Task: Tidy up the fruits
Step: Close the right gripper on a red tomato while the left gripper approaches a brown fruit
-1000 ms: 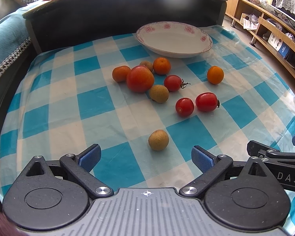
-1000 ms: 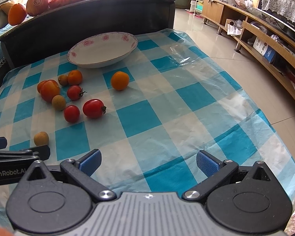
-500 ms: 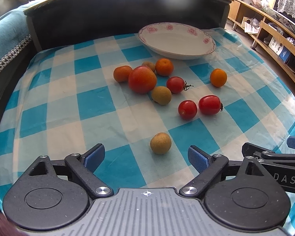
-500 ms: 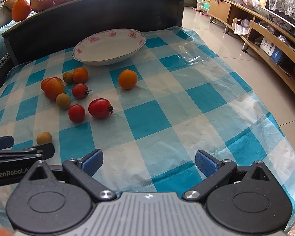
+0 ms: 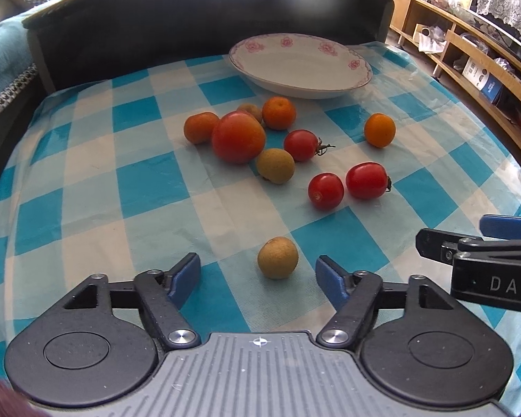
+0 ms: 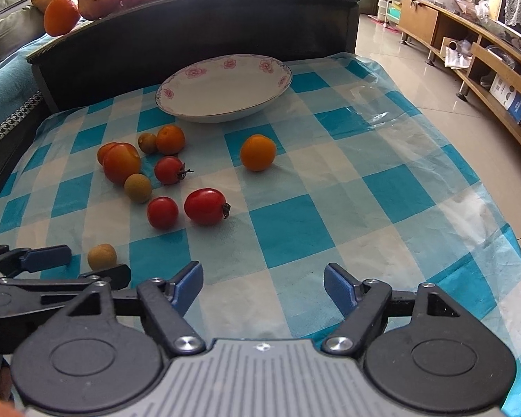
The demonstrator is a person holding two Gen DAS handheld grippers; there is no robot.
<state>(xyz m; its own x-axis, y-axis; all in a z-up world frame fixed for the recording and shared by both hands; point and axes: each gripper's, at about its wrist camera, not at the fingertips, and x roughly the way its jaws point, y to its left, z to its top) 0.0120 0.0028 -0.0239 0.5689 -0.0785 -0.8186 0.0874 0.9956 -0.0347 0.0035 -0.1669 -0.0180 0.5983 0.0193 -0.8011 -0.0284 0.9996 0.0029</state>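
A small brown longan (image 5: 278, 258) lies on the blue-checked cloth just ahead of my open left gripper (image 5: 257, 274), slightly right of centre between the fingers; it also shows as the lone brown longan (image 6: 102, 257) in the right wrist view. Farther back lie a big red tomato (image 5: 238, 137), three cherry tomatoes (image 5: 325, 191), several small oranges (image 5: 379, 130) and two more longans (image 5: 275, 165). A white flowered plate (image 5: 300, 66) stands empty at the back. My right gripper (image 6: 263, 283) is open over bare cloth, and its side shows as the right gripper (image 5: 482, 243) in the left wrist view.
A dark wooden headboard (image 6: 191, 31) rises behind the plate, with oranges (image 6: 61, 16) and bagged fruit on its ledge. The cloth's right edge (image 6: 503, 208) drops to a tiled floor. Wooden shelving (image 6: 486, 52) runs along the far right.
Both grippers have moved forward toward the fruit. The lone longan now lies close to the left gripper's fingertips, and the left fingers have narrowed a little.
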